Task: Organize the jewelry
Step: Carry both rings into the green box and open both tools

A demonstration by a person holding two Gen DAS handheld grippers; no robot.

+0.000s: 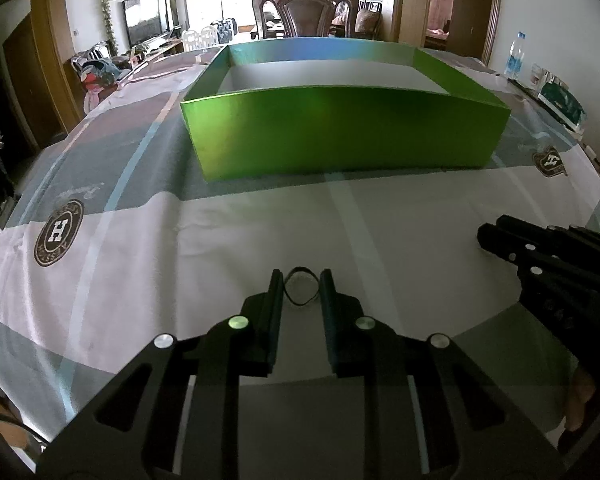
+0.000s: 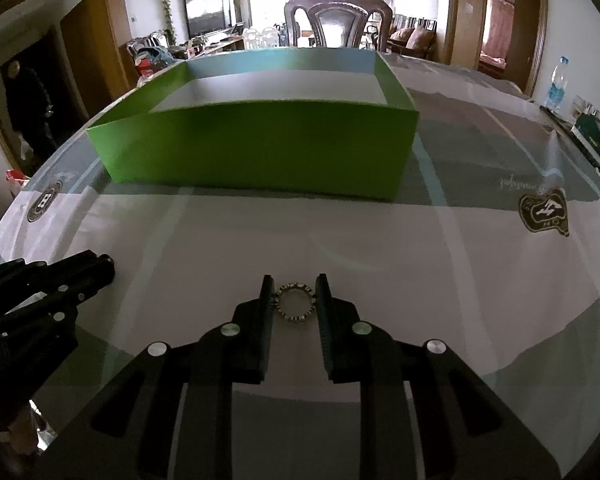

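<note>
- Left wrist view: the left gripper (image 1: 300, 282) closes on a thin dark ring (image 1: 300, 286) low over the tablecloth (image 1: 228, 240); the green box (image 1: 340, 136) sits far ahead.
- Right wrist view: the right gripper (image 2: 294, 294) clasps a beaded ring (image 2: 295, 302). The pick-up step looks underway; next, likely carry both into the box.

Beaded bracelet (image 2: 294, 301) between right hand-held gripper (image 2: 294, 290) fingers

A lived-in home: carved wooden dining chair (image 1: 305, 8), television (image 1: 146, 16), sofa (image 2: 414, 40), curtained windows, cloth-covered worktop (image 1: 236, 224)
</note>
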